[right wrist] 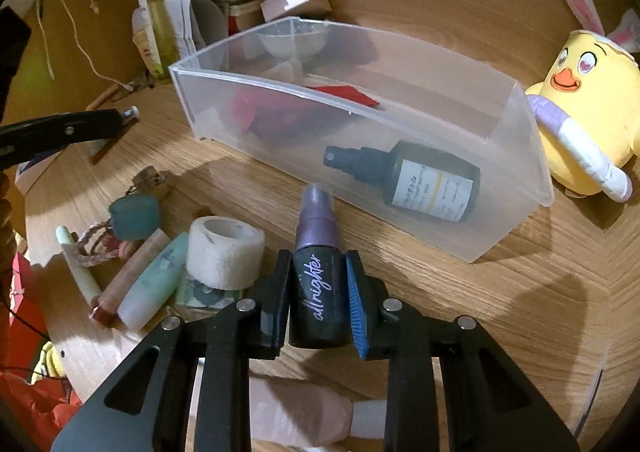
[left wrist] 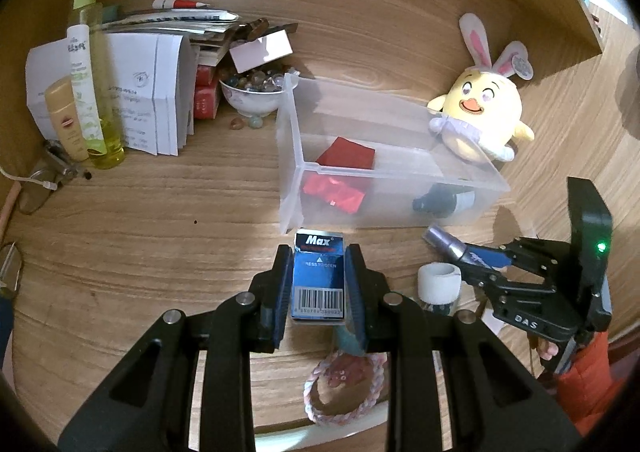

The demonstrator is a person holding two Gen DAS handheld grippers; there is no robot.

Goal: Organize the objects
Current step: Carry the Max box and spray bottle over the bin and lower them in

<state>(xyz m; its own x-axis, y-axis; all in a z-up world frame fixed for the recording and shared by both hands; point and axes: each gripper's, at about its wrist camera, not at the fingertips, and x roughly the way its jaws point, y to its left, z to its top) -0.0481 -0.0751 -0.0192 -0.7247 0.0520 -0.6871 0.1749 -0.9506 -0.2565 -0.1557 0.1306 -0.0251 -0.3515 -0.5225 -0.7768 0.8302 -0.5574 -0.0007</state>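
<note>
My left gripper is shut on a small blue "Max" box, held just in front of the clear plastic bin. The right gripper is shut on a dark "all nighter" spray bottle with a purple cap, near the bin's front wall; it also shows at the right of the left wrist view as the right gripper. Inside the bin lie red packets and a dark spray bottle.
A yellow plush chick leans on the bin's right end. A white tape roll, tubes and a braided bracelet lie on the wooden desk. Papers, tall bottles and a bowl of marbles crowd the back left.
</note>
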